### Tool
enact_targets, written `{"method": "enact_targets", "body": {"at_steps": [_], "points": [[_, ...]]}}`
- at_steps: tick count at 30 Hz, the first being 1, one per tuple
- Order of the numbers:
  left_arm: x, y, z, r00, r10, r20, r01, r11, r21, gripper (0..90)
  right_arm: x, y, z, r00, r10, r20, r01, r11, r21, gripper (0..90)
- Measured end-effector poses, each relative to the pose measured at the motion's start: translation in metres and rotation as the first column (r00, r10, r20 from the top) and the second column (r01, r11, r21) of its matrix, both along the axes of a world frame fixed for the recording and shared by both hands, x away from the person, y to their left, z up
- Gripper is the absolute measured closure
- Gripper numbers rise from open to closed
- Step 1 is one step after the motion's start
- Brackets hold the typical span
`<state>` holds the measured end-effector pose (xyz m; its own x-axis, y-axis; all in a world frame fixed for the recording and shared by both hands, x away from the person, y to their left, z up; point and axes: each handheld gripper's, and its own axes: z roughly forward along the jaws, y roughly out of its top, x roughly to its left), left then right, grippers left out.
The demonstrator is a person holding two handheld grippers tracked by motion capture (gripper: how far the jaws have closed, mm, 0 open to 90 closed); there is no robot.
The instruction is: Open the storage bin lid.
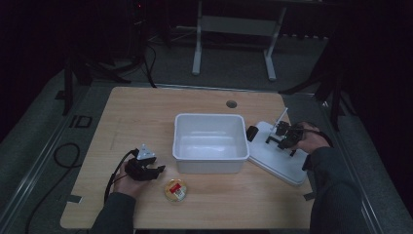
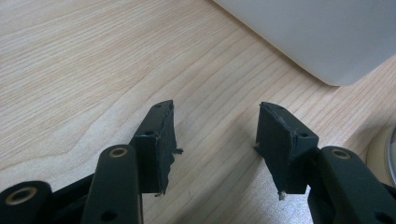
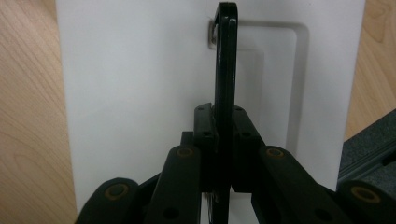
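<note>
A white bin (image 1: 209, 165) stands open in the middle of the wooden table (image 1: 141, 112). Its flat white lid (image 1: 277, 165) lies to the right of it, partly over the table's edge. My right gripper (image 1: 281, 138) sits on the lid. In the right gripper view this gripper (image 3: 223, 116) is shut on the lid's thin black handle (image 3: 225, 56), which stands upright from the lid (image 3: 135, 93). My left gripper (image 1: 158, 170) rests low on the table, left of the bin's front corner. Its jaws (image 2: 215, 126) stand open over bare wood. A small round yellow tub (image 1: 176, 189) lies just right of it.
The bin's wall (image 2: 317, 32) rises just ahead of the left gripper, and the tub's edge (image 2: 385, 154) is at its right. A cable hole (image 1: 231, 104) sits near the table's far edge. A white desk frame (image 1: 234, 24) stands on the floor beyond.
</note>
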<state>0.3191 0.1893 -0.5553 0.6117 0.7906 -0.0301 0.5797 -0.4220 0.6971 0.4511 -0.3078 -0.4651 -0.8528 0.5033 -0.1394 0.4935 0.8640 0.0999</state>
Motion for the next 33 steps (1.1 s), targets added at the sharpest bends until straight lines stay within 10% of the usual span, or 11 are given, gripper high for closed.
{"method": "enact_targets", "body": {"at_steps": [11,33], "points": [[0.0,0.0,0.0,1.0,0.0,0.0,0.0,1.0,0.0,47.3,-0.002,0.001,-0.009,0.9998,0.006,-0.021,-0.006,1.0,0.0,83.5],[0.0,0.0,0.0,1.0,0.001,0.0,-0.001,1.0,0.0,47.3,-0.017,0.009,0.014,0.998,0.061,0.015,-0.062,0.993,0.099,50.7]]}}
